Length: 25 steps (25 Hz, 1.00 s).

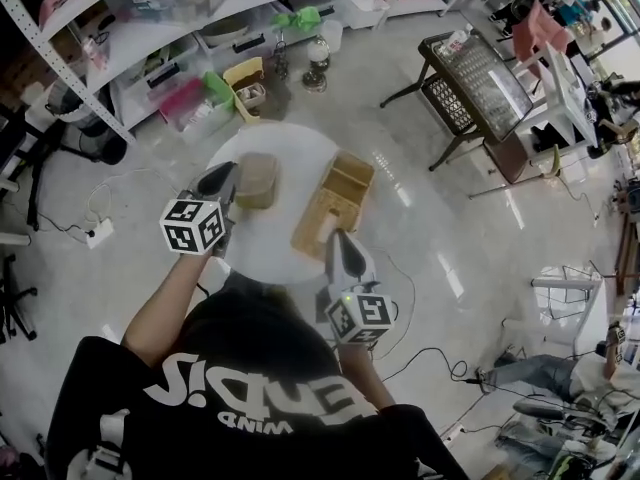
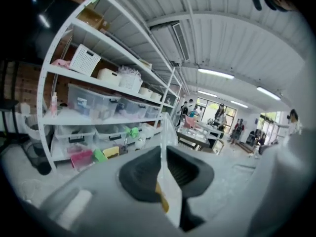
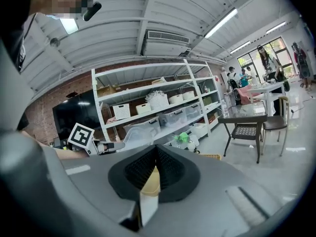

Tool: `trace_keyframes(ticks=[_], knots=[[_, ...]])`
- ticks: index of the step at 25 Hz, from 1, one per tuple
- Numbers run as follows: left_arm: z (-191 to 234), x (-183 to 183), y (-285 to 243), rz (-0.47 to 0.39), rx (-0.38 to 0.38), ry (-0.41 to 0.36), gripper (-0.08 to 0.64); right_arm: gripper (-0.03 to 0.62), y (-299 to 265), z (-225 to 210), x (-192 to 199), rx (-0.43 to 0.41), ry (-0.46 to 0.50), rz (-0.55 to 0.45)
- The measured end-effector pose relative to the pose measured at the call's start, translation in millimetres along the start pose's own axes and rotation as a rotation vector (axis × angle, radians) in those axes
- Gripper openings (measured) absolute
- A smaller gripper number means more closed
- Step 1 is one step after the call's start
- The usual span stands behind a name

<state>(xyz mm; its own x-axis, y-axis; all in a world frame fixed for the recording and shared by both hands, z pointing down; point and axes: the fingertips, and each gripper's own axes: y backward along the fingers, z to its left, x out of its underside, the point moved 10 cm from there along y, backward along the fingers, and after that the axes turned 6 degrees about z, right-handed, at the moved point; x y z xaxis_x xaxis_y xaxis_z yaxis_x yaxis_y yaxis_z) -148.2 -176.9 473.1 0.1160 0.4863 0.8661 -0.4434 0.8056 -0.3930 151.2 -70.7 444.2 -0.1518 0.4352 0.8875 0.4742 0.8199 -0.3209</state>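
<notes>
Left gripper [image 1: 223,176] [image 2: 162,151]: jaws shut tight on a thin clear film with a yellow patch low in the pads. The film stands upright out of the jaws. It is taken to be an edge of the bag, though the left gripper view is too close to be sure.

Bag [image 1: 257,180] [image 3: 140,132]: tan and see-through. It is at the far left part of the table, just beside the left gripper's tips. In the right gripper view it shows as a clear pouch next to the left gripper's marker cube.

Right gripper [image 1: 338,238] [image 3: 155,158]: jaws closed on a slip [image 3: 149,187], pale yellow above and white below, which sits flat between the ribbed pads. It is at the near right edge of the table, at the near end of the tray.

Table [image 1: 270,243]: round and white, straight ahead of the person.

Tray [image 1: 345,180]: oblong, wood-coloured, with a raised rim. It lies on the table's right side, running away from the right gripper and apart from the bag.

Grippers: well apart, one at each side of the table, both pointing away from the person.

Shelves [image 1: 150,53] [image 2: 98,78] [image 3: 163,95]: a white rack beyond the table, carrying clear bins and white baskets. Pink, green and yellow tubs sit at its foot.
</notes>
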Motion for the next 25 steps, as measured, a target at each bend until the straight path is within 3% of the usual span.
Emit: trace_keyframes(ticks=[10,17,25], knots=[[-41.9,-8.4,102.9,-0.122,-0.081,-0.061,0.035,0.001,3.2,16.4,16.7,-0.117,0.030,0.040],[-59.1,17.7,171.0,-0.150,-0.094,-0.077,0.035,0.000,22.5,40.8,26.2,-0.123,0.048,0.027],[-49.2,57.9,229.7,-0.153,-0.088,-0.088,0.035,0.000,52.5,95.6,45.3,-0.100,0.088,-0.002]])
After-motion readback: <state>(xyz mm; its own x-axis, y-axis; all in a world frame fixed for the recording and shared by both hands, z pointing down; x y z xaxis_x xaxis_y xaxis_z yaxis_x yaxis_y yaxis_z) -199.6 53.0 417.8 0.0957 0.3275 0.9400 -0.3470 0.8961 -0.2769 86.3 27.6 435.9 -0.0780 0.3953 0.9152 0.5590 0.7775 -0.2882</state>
